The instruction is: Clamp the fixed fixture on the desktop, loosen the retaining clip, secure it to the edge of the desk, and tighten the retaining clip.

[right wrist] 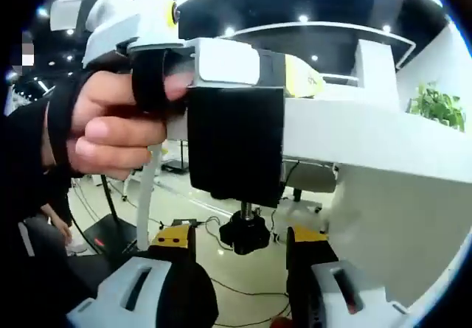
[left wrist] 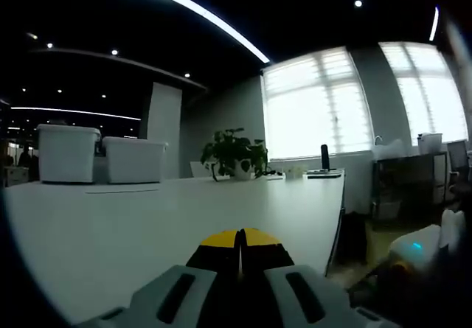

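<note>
Two white bins (left wrist: 94, 153), a potted plant (left wrist: 234, 153) beside bright windows (left wrist: 317, 103)

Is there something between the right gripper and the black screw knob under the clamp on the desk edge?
Nothing visible. In the right gripper view, the knob hangs below the black clamp, which sits on the desk edge. The right gripper is open, its jaws on either side of the knob with free space between. The hand is higher up.

The white desk (left wrist: 147, 217) carries two white storage bins (left wrist: 99, 153) at ten o'clock and a green potted plant (left wrist: 234, 153) in a white pot at twelve. The left gripper (left wrist: 240, 248) has yellow-tipped black jaws on grey housing. The clamp fixture (right wrist: 236, 140) is black with a black screw knob (right wrist: 244, 234), beside a white-and-yellow handle.
</note>
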